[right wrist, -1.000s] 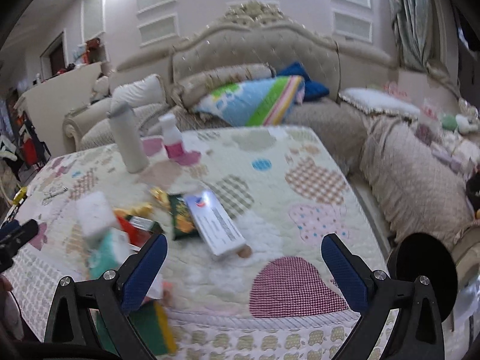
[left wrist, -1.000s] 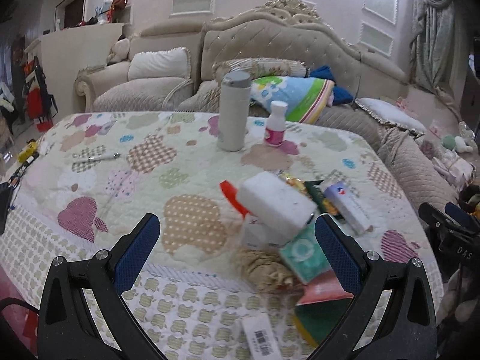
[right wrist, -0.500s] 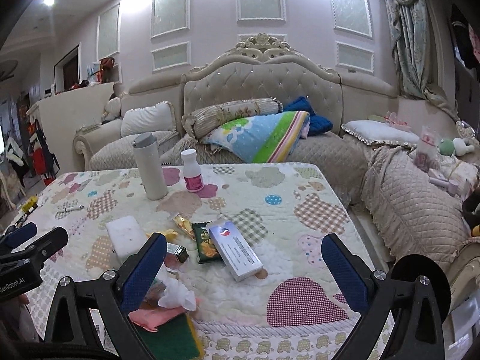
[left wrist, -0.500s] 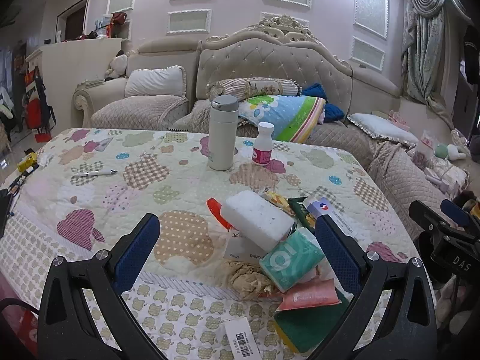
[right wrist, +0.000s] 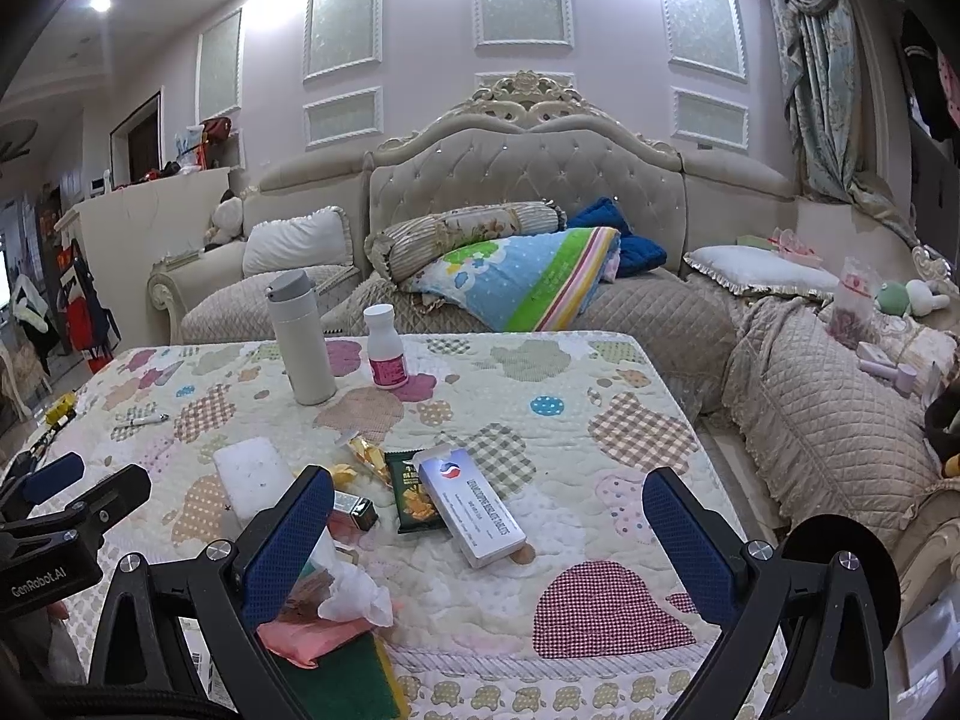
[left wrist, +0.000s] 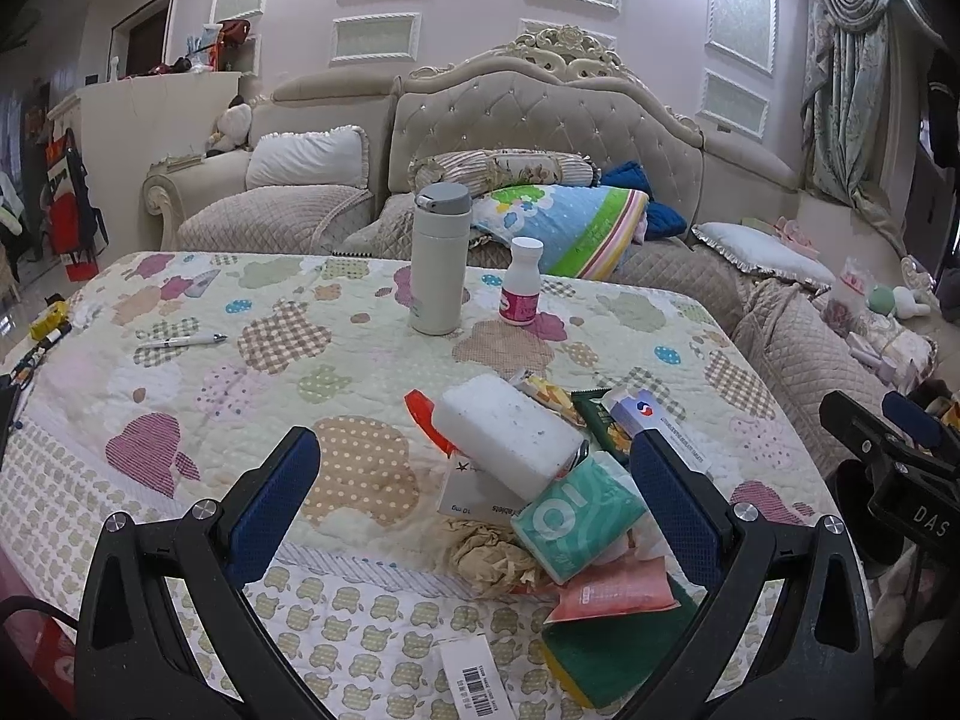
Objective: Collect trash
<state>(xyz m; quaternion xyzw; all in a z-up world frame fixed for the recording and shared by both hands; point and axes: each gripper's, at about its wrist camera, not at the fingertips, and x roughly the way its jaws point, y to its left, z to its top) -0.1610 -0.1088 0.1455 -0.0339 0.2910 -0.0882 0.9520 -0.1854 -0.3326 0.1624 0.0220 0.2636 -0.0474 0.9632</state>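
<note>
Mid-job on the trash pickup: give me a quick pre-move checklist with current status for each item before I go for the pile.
1. Left gripper open and empty: ok, fingers wide apart, nothing between them.
2. Right gripper open and empty: ok.
3. Trash in front of both grippers: ok. The crumpled brown paper, green tissue pack and white foam block lie heaped at the near table edge.
4. Single-item pick possible: not ok. The foam block rests on the tissue pack and other pieces, so they overlap.
5. Non-trash clear of the path: ok. The thermos and small bottle stand upright farther back.
6. Trash bin location: cannot tell, none clearly visible in either view.
</note>
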